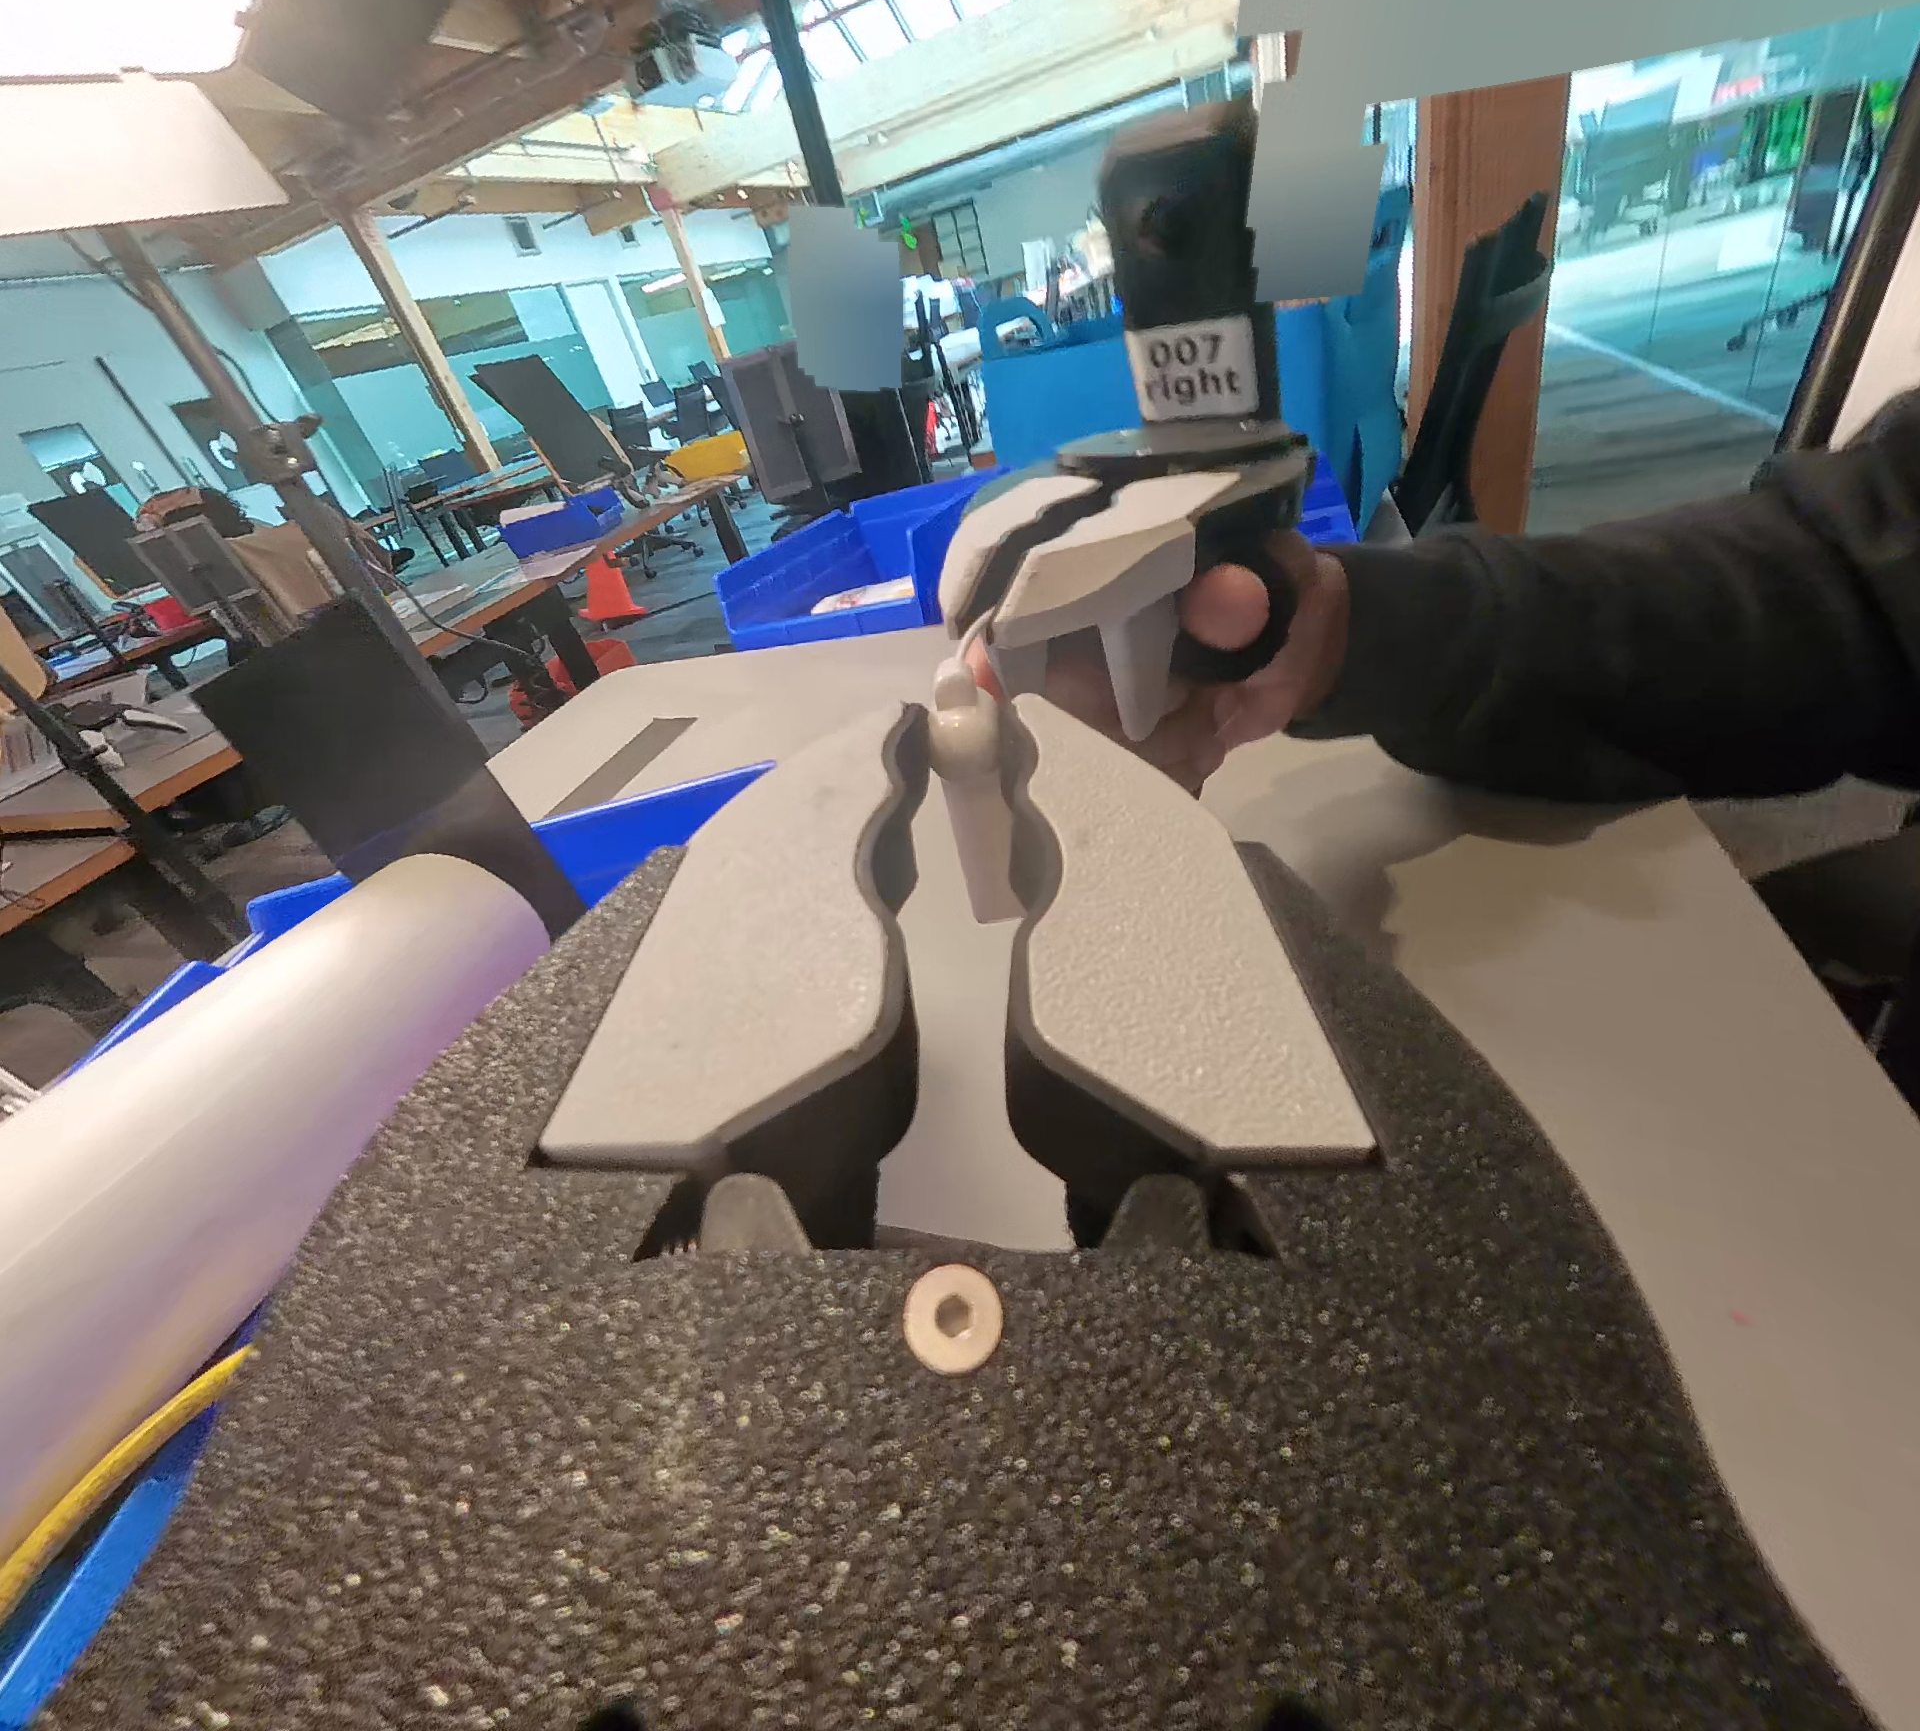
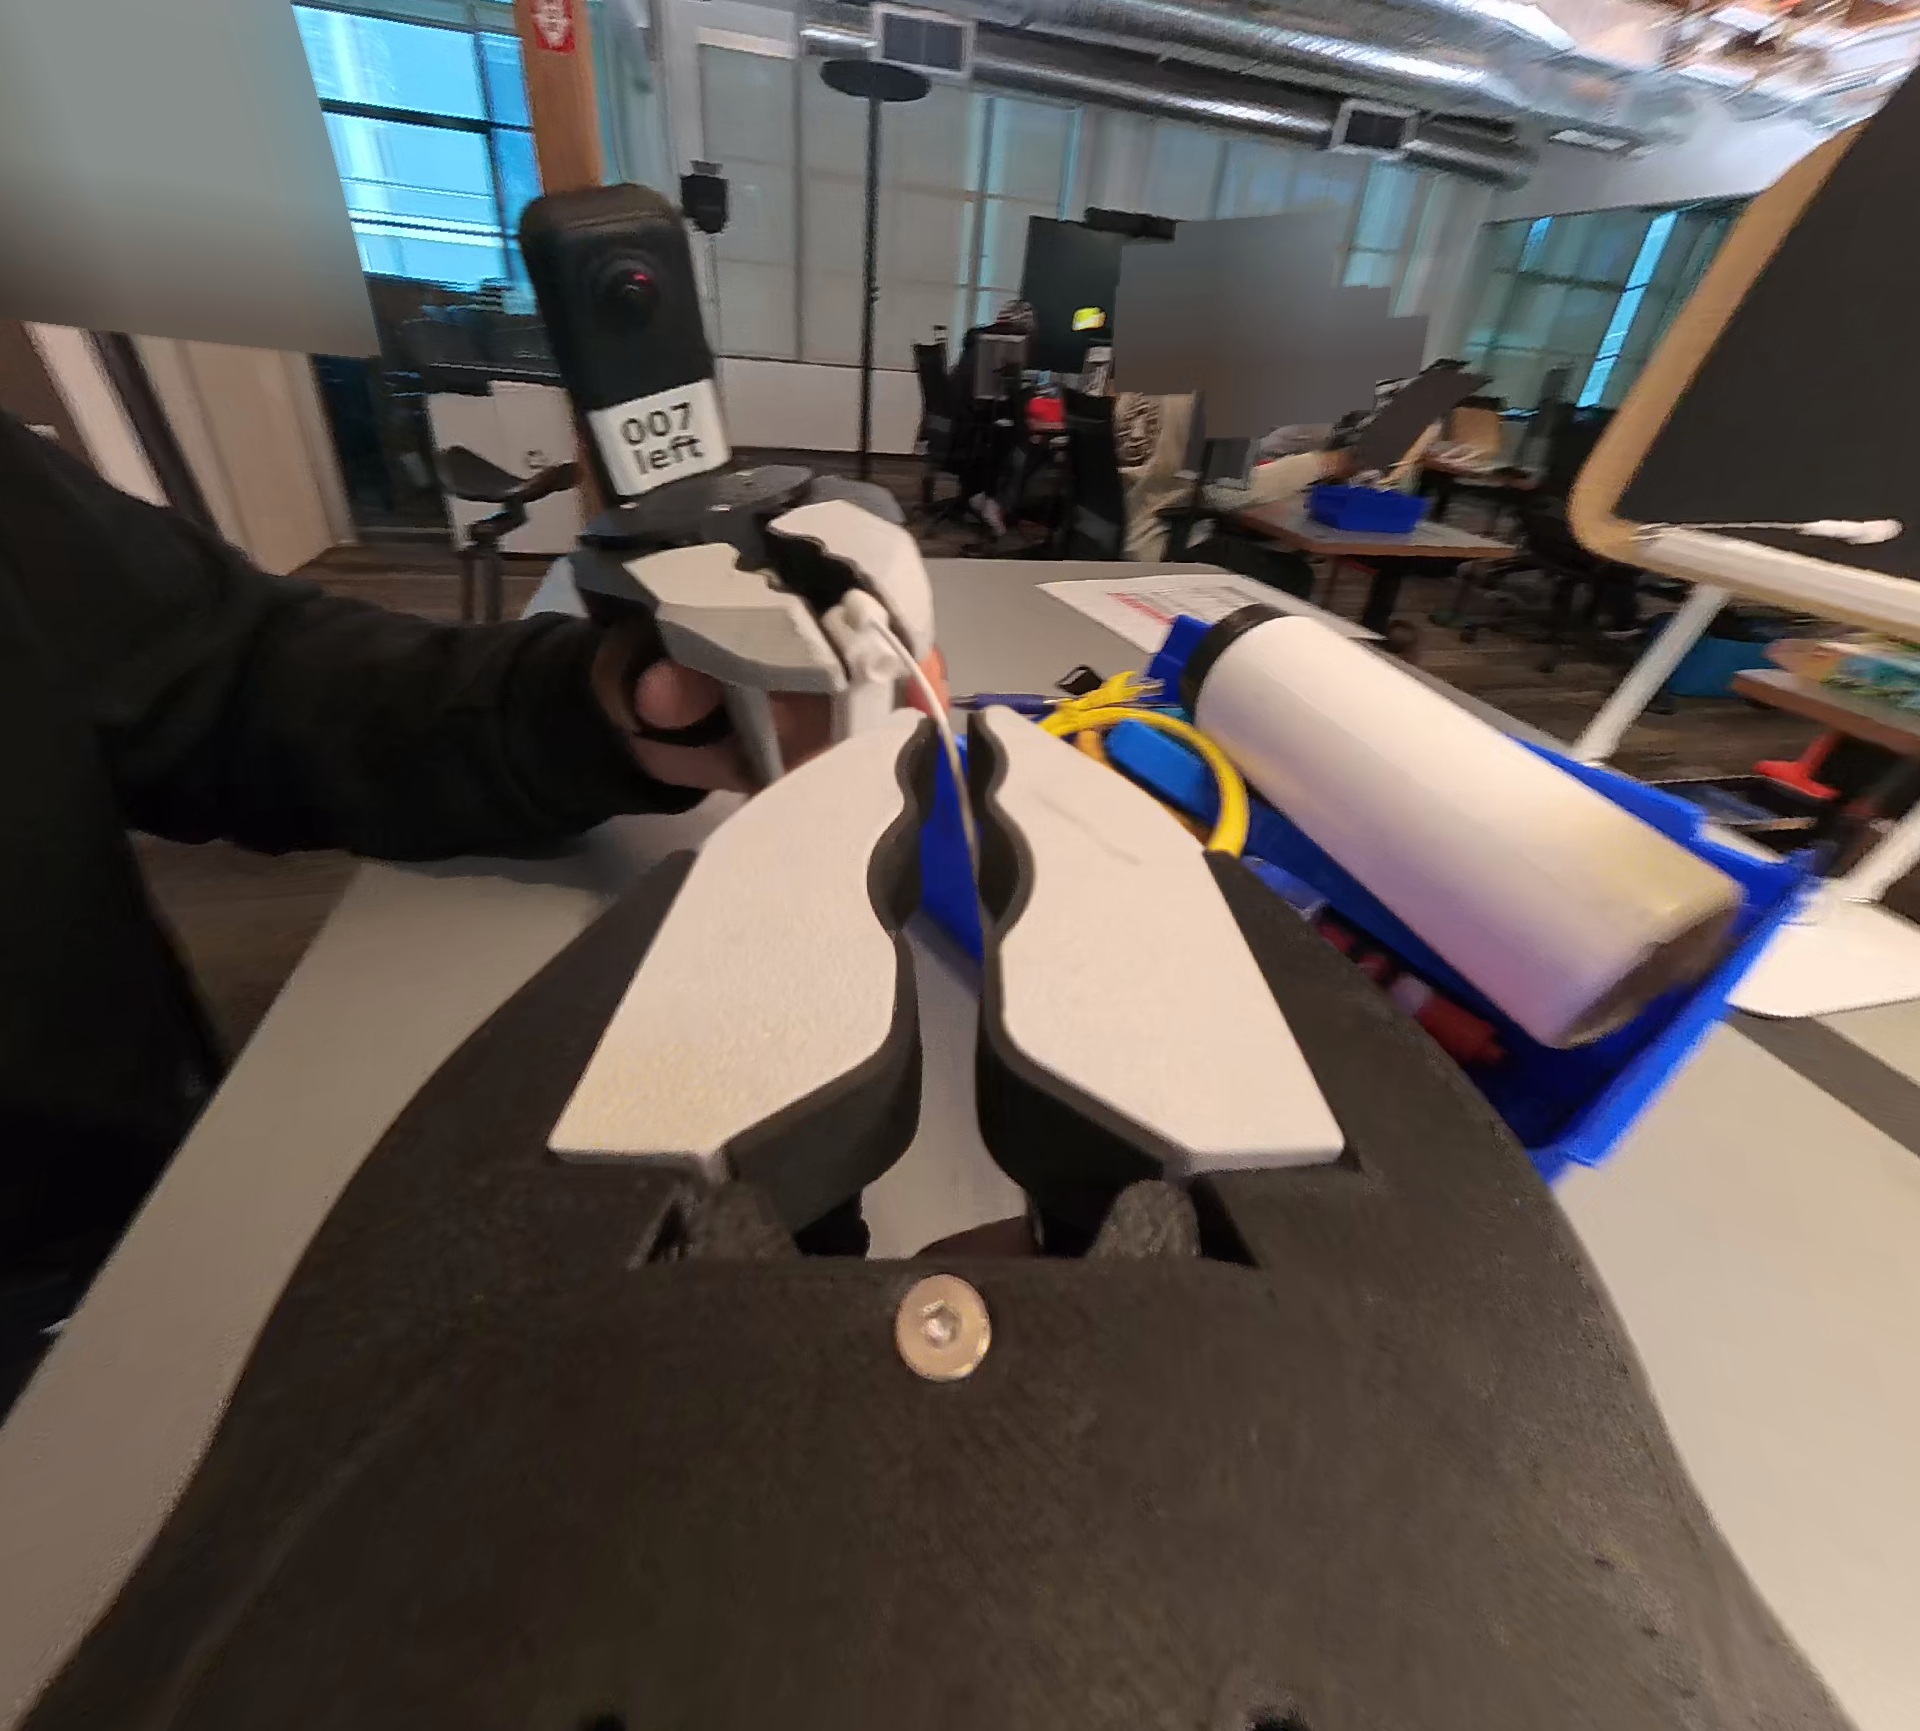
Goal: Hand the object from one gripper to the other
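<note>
The object (image 1: 977,840), a small pale piece with a round head and a thin cord (image 2: 966,808), is seen at the centre of the left wrist view. It is clamped between the fingers of the left gripper (image 1: 968,725), which are closed on its body. In the right wrist view the right gripper (image 2: 948,725) is nearly closed, with the cord running through the narrow gap; whether the cord is really pinched cannot be told.

For a good handover, the right fingers should be closed firmly, better on the body than on the cord, and only then should the left be opened.

At the right of that view a blue bin (image 2: 1558,1125) is seen. A white bottle (image 2: 1455,808) is laid across it, and a yellow cable (image 2: 1226,788) is inside with some small blue and red items
</note>
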The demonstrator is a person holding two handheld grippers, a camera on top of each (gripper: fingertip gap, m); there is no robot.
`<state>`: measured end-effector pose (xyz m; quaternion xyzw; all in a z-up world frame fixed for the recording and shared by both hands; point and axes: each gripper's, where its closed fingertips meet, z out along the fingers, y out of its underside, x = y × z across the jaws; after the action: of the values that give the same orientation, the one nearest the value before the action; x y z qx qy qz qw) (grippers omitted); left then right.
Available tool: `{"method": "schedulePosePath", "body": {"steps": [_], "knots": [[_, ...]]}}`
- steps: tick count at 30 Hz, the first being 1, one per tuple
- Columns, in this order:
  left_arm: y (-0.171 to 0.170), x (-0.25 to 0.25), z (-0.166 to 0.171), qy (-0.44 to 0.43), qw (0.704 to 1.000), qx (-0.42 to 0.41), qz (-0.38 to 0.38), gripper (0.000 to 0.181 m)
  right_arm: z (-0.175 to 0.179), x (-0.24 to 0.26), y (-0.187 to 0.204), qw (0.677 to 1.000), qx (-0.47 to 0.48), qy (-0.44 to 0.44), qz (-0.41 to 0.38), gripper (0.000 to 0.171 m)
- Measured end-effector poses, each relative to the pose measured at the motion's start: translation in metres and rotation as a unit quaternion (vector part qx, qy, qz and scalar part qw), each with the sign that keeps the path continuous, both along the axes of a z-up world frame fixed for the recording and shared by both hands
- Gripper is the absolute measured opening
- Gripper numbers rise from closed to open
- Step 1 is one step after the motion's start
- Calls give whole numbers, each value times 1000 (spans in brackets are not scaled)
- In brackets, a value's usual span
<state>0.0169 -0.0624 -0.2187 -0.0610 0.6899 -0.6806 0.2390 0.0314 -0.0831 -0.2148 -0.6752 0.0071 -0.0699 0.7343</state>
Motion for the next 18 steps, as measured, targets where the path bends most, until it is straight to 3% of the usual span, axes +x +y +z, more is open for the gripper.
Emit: {"method": "schedulePosePath", "body": {"steps": [4,8,12,18], "knots": [[21,15,20,44,995,-87,31,14,13,23,-18,992,26,-64,-102,14],[41,32,30,124,970,-200,59,14,20,21,-21,960,30,-202,-191,15],[39,32,29,149,956,-241,71,14,0,-1,6,903,-16,-360,-232,22],[17,21,18,202,945,-254,28,14,-21,-16,31,808,-59,-511,-287,34]]}}
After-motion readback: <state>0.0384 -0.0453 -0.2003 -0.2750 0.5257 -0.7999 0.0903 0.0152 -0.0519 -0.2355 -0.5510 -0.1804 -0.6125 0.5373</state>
